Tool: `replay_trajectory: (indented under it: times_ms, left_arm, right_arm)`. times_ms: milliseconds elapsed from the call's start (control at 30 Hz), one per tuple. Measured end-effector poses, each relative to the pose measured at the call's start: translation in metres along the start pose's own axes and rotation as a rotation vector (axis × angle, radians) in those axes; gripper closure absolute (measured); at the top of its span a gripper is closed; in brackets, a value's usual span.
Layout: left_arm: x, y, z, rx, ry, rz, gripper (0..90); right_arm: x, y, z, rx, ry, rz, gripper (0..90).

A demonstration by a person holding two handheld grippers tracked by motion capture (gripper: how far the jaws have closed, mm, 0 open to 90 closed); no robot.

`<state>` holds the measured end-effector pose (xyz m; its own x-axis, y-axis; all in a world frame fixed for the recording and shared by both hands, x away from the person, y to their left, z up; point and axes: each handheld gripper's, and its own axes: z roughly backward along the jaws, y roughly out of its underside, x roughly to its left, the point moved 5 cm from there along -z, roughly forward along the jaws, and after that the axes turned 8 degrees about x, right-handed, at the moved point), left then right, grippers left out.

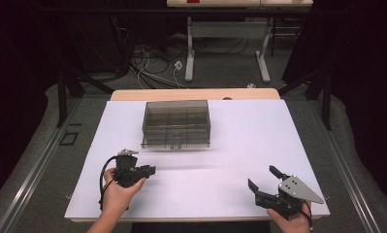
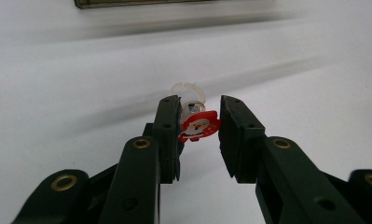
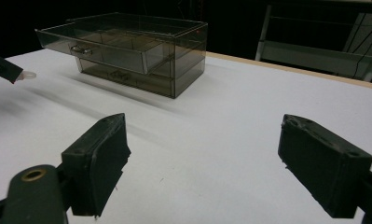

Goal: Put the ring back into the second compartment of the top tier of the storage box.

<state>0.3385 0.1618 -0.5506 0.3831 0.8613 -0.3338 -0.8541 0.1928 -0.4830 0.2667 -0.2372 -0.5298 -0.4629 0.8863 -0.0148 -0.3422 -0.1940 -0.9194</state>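
Two hands, two tongs, low over the table

The left tongs [image 1: 151,170], near the table's front left, point right with jaws clamped on a small item; the right tongs [image 1: 263,179], at the table's front right corner, angle toward its middle, jaws spread wide and empty.

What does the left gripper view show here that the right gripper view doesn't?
Left gripper view alone: the left tool shut on a clear plastic ring with a red Santa charm. Right gripper view alone: the right tool with jaws wide apart and nothing between them, and the smoky drawer box with its top drawer pulled partly out. Shared: the white table surface.
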Motion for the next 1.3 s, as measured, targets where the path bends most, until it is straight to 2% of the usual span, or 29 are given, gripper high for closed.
replay_trajectory:
  times_ms: [533,867,1167,1300]
  left_arm:
    - [-0.002,-0.003,0.009,-0.054,0.002,-0.019,68.9]
    - [-0.004,-0.006,0.019,-0.138,0.000,-0.049,68.9]
    - [-0.006,-0.008,0.024,-0.182,-0.001,-0.060,68.9]
    - [-0.007,-0.009,0.028,-0.227,-0.001,-0.069,68.9]
  right_arm:
    - [0.000,0.000,0.000,0.001,0.001,0.002,15.1]
    - [0.000,0.000,0.000,0.001,0.002,0.003,15.1]
    - [0.000,0.000,0.000,0.001,0.000,0.004,15.1]
    - [0.000,0.000,0.000,0.001,0.001,0.003,15.1]
